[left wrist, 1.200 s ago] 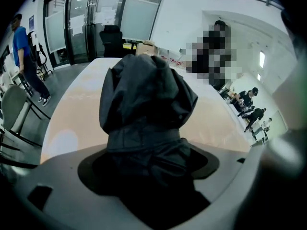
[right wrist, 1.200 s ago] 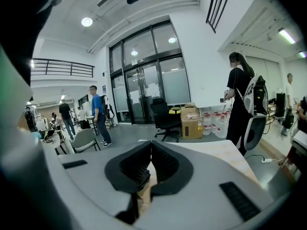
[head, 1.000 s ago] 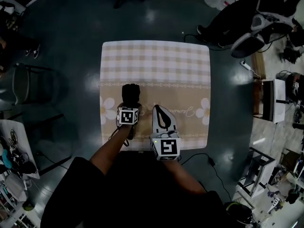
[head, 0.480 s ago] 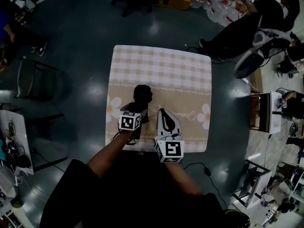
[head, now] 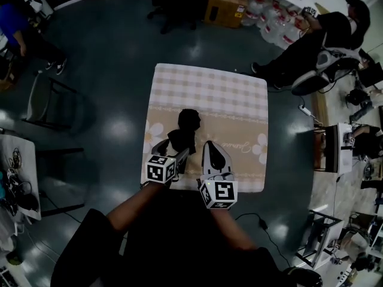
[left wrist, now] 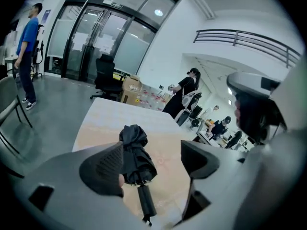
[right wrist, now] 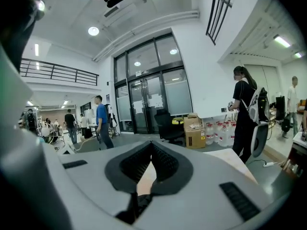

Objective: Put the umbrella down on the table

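The black folded umbrella (head: 187,127) lies on the checked-and-beige table (head: 209,88), with its handle pointing toward the near edge. My left gripper (head: 171,150) is just behind the handle, open, its jaws spread wide and holding nothing. In the left gripper view the umbrella (left wrist: 135,152) rests on the tablecloth (left wrist: 110,114) ahead of the left gripper (left wrist: 151,164), closer to the left-hand jaw. My right gripper (head: 210,143) hovers over the near right part of the table, shut and empty. Its fingertips meet in the right gripper view, where the right gripper (right wrist: 152,153) hides most of the table.
A metal chair frame (head: 45,103) stands left of the table. A seated person (head: 311,37), a cardboard box (head: 226,5) and water bottles (head: 272,14) are beyond the far right corner. A cable (head: 257,220) runs on the floor near my right side.
The left gripper has opened and drawn back toward me, leaving the umbrella lying on the table. The right gripper stays shut and has shifted only slightly.
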The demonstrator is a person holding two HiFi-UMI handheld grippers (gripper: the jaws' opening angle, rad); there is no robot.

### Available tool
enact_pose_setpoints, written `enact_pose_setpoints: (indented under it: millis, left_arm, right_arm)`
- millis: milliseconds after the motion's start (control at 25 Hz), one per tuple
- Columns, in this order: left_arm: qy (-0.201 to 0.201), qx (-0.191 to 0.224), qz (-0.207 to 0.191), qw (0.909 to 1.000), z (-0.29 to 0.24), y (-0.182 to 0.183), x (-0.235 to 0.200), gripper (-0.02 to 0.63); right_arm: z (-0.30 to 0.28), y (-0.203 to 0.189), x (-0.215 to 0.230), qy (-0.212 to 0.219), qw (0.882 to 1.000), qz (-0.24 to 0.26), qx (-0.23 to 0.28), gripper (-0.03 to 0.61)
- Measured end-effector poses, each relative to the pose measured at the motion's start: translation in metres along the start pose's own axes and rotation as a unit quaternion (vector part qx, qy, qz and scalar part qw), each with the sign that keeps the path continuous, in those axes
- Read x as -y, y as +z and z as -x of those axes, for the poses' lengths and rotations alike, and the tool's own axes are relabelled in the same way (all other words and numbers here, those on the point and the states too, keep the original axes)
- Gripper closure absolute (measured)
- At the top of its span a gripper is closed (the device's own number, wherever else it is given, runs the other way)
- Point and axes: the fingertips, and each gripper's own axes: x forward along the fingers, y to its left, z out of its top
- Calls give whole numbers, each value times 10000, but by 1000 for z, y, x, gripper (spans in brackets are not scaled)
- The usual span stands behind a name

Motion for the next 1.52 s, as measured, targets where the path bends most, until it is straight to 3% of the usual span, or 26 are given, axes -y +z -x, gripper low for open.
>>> enact_pose_setpoints:
  millis: [360,560,640,760,840,920,960,1080,1280,1520]
  left_arm:
    - [-502,1038,-404,9925,86,39,48,230]
    - [-842,1594,-818,9802,128,53,77,235]
    - [-957,1883,-925,9731,145,60,87,280]
    - [-1075,2200,-1085,9635,171,68,96,404]
    - [-1001,2362,-1231,9587,185,71,97,449]
    - [-788,2527,-1402,9541,196,74,94,534]
    - [-700,2594,-1482,9518,201,75,93,570]
    - [-625,2686,-1591,9480,211,75,92,597]
    - [-680,2766,-1815,9412,220,74,95,597]
    - [-722,2769,-1775,9416,226,74,90,597]
  right_arm:
    - [33,4,-36,-175,9997,134,126,563]
    - [51,7,-53,-221,9993,237,197,561]
    - [59,9,-60,-240,9991,267,236,561]
    - [71,12,-75,-244,9988,293,300,561]
    - [77,15,-85,-236,9986,322,352,563]
    - [82,18,-93,-239,9982,361,412,563]
    - [85,19,-96,-246,9980,382,436,563]
    - [92,19,-104,-290,9975,460,450,563]
    - [97,14,-112,-347,9975,489,365,563]
    - [95,12,-123,-389,9968,628,307,563]
